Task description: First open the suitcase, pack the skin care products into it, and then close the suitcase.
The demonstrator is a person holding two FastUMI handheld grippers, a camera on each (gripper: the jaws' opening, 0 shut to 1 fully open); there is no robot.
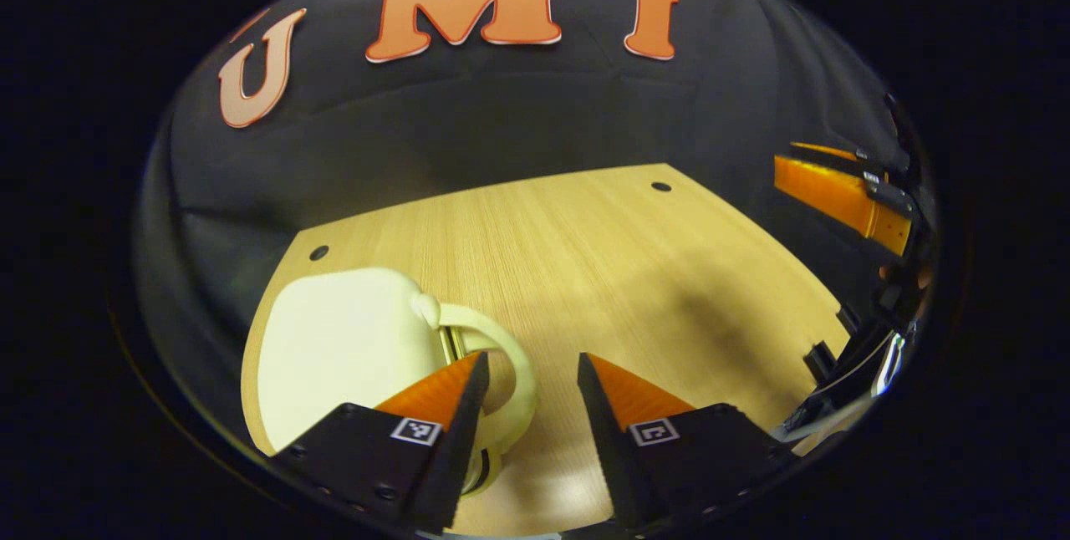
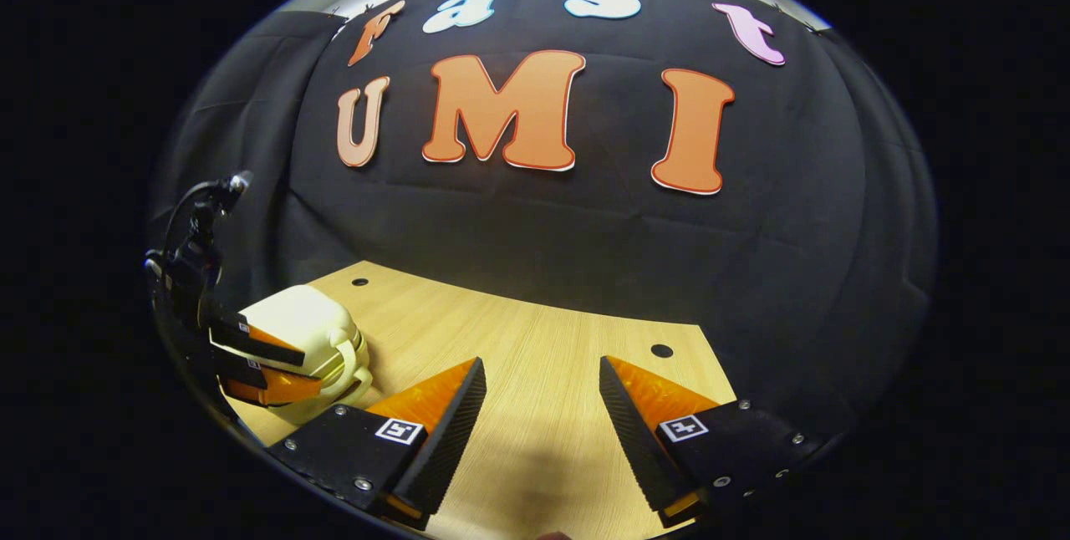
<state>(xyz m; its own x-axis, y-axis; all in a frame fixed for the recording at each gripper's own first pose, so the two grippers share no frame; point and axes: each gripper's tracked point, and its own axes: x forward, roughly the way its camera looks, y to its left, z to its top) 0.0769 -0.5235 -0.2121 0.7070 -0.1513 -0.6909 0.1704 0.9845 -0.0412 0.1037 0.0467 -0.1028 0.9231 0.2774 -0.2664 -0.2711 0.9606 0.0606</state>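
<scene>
Small cream hard-shell suitcase (image 1: 343, 348) closed, near tabletop (image 1: 635, 272) left back corner | left hand-held gripper (image 1: 527, 406) released by handle, prob. to open | right hand-held gripper (image 2: 542, 415) released, idle.

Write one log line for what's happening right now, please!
suitcase: closed, on table | left gripper: open, at suitcase handle | right gripper: open, over table

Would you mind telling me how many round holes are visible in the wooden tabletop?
2. One hole is at the table's far left corner, behind the cream suitcase; the other hole is near the far right corner. Others may be hidden under the suitcase or grippers.
</scene>
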